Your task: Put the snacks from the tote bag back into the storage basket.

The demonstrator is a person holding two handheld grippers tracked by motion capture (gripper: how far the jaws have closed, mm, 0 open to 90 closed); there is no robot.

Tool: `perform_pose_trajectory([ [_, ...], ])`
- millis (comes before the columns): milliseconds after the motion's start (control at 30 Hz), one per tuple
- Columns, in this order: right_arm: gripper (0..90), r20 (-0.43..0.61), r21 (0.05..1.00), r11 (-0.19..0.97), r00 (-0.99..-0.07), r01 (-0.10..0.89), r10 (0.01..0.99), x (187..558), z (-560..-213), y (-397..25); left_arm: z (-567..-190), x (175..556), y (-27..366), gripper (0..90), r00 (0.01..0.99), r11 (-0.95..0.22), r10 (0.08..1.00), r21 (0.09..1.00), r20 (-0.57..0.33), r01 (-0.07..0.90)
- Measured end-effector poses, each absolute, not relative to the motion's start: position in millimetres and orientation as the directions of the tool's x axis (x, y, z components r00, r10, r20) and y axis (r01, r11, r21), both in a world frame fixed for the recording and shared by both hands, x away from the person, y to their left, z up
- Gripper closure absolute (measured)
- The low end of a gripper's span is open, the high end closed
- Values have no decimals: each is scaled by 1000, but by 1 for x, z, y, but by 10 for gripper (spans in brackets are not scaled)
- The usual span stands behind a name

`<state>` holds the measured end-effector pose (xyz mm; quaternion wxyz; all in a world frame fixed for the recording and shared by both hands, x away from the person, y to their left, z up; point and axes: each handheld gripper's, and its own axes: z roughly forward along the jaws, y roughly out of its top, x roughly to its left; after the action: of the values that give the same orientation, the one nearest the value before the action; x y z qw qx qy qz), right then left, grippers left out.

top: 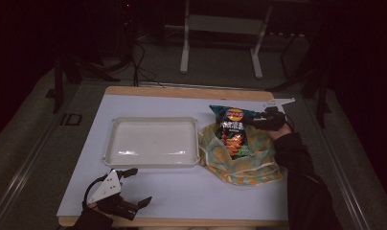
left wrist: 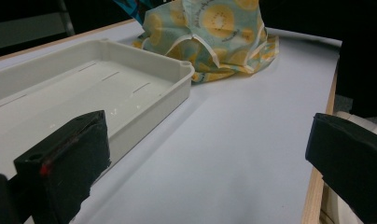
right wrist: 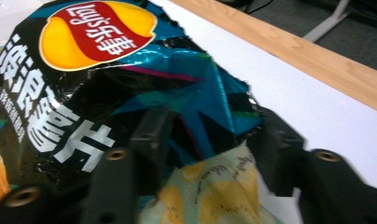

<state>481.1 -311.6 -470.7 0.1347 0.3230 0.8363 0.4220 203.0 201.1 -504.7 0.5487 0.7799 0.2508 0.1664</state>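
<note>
Two claws at a white counter (top: 182, 191), one on a chip bag, one idle.

From the high view, the right claw (top: 258, 119) reaches in from the right edge onto the top corner of a chip bag (top: 232, 132), which lies across a yellow-patterned cloth bag (top: 239, 163) just right of an empty white tray (top: 153, 142). The left claw (top: 139, 187) hovers near the front edge, jaws spread wide, holding nothing, well apart from the chip bag. In the left gripper view, the tray (left wrist: 177, 93) sits left of the open jaws and the cloth bag (left wrist: 210, 37) beyond. In the right gripper view, the jaws straddle the chip bag's (right wrist: 107, 79) crumpled corner, partly open; whether they pinch it, I cannot tell.
</note>
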Motion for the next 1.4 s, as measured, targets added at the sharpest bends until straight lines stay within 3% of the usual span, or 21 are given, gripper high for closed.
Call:
perform_pose_trajectory([
  [167, 728, 45, 787, 451, -768, 422, 639, 482, -473, -309, -505, 203, 201, 3, 819, -274, 574, 939, -14, 208],
  [233, 854, 49, 781, 461, -776, 422, 629, 481, -474, -309, -505, 203, 201, 3, 819, -275, 574, 939, -13, 208],
  [300, 893, 43, 775, 472, -781, 420, 623, 480, -474, -309, -505, 203, 201, 3, 819, -276, 574, 939, -13, 208],
  [800, 900, -43, 817, 479, -792, 323, 609, 453, -445, -304, -505, 203, 202, 3, 813, -274, 582, 939, -11, 209],
  [1400, 900, -26, 887, 391, -818, 246, 575, 420, -402, -299, -505, 203, 202, 3, 813, -275, 582, 939, -8, 206],
])
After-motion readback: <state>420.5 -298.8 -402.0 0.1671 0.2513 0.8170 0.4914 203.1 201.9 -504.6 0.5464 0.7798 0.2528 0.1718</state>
